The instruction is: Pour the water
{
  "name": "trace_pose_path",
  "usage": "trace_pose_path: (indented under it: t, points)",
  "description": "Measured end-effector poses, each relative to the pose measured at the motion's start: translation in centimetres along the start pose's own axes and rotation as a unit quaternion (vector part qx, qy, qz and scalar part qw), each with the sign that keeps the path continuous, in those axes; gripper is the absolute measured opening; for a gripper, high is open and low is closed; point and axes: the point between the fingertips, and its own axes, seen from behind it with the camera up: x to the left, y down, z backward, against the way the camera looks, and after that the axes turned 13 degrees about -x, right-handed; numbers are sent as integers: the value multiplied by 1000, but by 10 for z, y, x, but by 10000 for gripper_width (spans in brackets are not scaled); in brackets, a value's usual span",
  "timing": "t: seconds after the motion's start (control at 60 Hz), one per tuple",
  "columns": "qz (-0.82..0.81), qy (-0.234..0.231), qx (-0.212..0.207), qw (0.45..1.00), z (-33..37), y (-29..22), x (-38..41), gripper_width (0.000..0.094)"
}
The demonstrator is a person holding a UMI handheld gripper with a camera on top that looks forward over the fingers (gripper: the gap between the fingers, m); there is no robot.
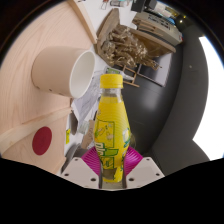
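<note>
Clamped between the fingers (112, 168) on their pink pads (92, 157), low on its body: a small plastic bottle (113, 122) with a yellow cap and a bright yellow label, standing close to upright. Gripped low, probably to leave the neck free for tipping. Smooth, clear-walled, narrowing at the shoulder toward the ribbed cap; whether any liquid is inside cannot be told. Up beyond the bottle and to its left, a plain white cup (64, 73), cylindrical and matte, seen with its open mouth turned toward the bottle, sitting on a pale wooden counter (35, 35) marked with a dark red round spot (41, 141). Likely the target of the pour, with bottle and cup near each other but not touching. Farther back, a cluttered heap of brownish items, too jumbled to name. Cap apparently on, so pouring not yet begun.
</note>
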Motion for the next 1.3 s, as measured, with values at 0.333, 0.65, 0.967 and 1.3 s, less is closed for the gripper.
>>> trace_pose_path:
  t: [0.333, 0.65, 0.967, 1.3]
  points:
    - [-125, -5, 0, 992, 1, 6, -2, 261]
    - [-597, 18, 23, 801, 9, 33, -12, 266]
    - [-782, -33, -2, 623, -5, 9, 64, 267]
    - [-806, -48, 15, 589, -6, -3, 126, 311]
